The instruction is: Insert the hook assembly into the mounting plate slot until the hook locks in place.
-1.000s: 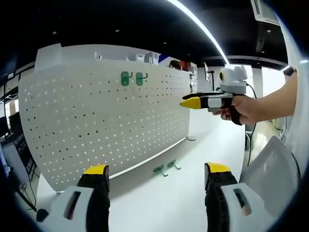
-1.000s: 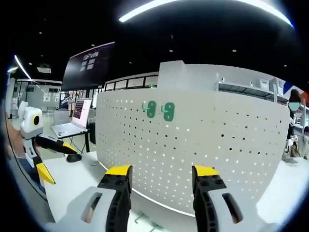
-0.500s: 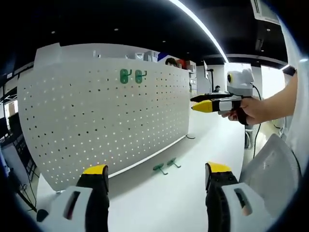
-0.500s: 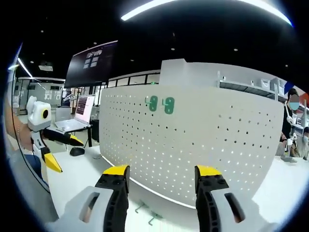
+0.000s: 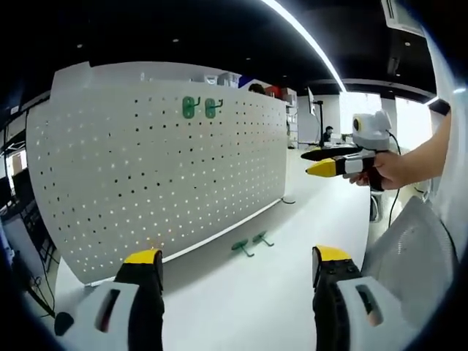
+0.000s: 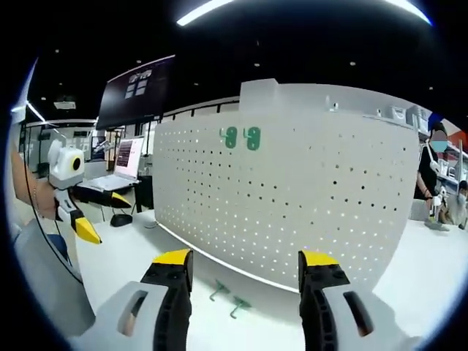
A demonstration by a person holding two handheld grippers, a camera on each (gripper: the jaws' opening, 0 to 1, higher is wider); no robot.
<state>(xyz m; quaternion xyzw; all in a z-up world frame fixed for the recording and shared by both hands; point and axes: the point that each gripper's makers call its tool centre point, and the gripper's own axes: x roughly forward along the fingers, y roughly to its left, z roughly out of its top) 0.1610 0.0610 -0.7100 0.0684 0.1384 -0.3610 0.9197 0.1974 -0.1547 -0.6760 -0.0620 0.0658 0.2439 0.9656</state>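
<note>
Both claws, left [image 5: 230, 267] and right [image 6: 239, 267], have been pulled back, wide and empty. Two green hooks [image 6: 227, 298] are left on the table [image 6: 131, 252]; none is picked yet.

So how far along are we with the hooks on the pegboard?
Two green hooks already hang near the top of the pegboard. Two more loose hooks lie on the table at its foot. Both the left gripper and right gripper are open and empty, so picking up and inserting remains.
</note>
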